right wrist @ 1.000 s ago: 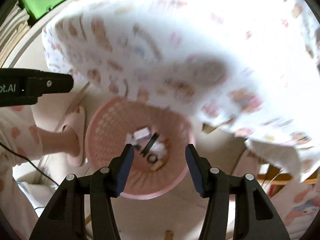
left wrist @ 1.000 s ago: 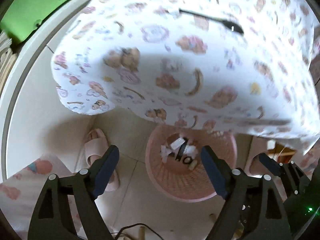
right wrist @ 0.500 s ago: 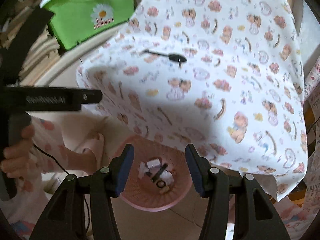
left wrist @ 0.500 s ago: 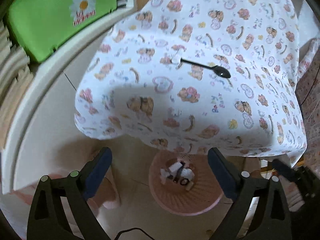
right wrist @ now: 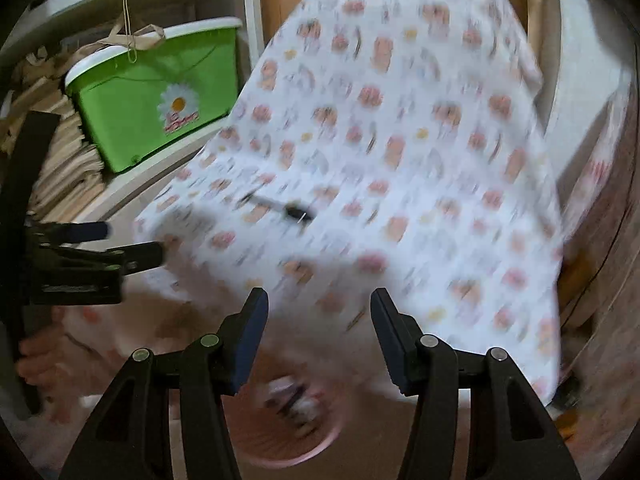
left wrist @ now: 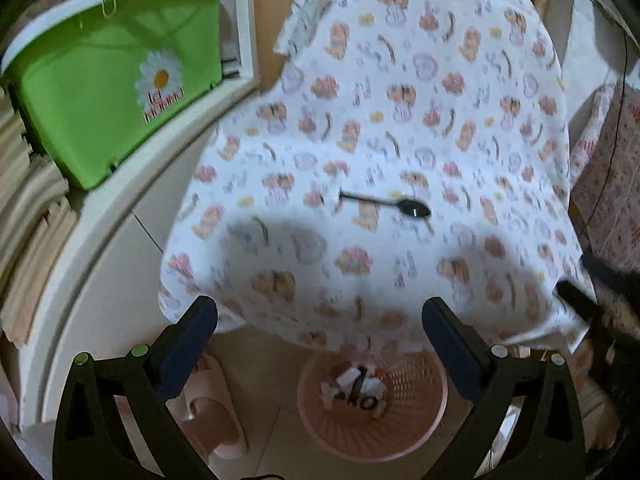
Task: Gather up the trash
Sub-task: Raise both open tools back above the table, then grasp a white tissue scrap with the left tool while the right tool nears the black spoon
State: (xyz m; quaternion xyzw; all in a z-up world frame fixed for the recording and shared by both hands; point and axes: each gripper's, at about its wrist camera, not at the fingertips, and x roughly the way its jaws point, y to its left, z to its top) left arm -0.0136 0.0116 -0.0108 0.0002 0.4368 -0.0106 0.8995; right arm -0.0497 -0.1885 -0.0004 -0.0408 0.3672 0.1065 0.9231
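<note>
Both grippers have lifted away from the round pink plastic mesh wastebasket (left wrist: 372, 408), which now sits smaller and lower in both views, on the tiled floor just under the near edge of the bench draped in a white cartoon-print cloth (left wrist: 400, 128). Crumpled white and black scraps of trash (left wrist: 358, 390) lie inside the basket. On the left gripper (left wrist: 320, 344) the fingers have just been opening and now stand wide with nothing between them; the right gripper (right wrist: 318, 338) has its fingers half apart, also empty. One black plastic spoon (left wrist: 386, 203) rests on the cloth. Left of the bench, a green plastic bin with a daisy sticker (left wrist: 116, 92) sits on a white shelf (left wrist: 120, 216); its red lettering is too blurred to read.
</note>
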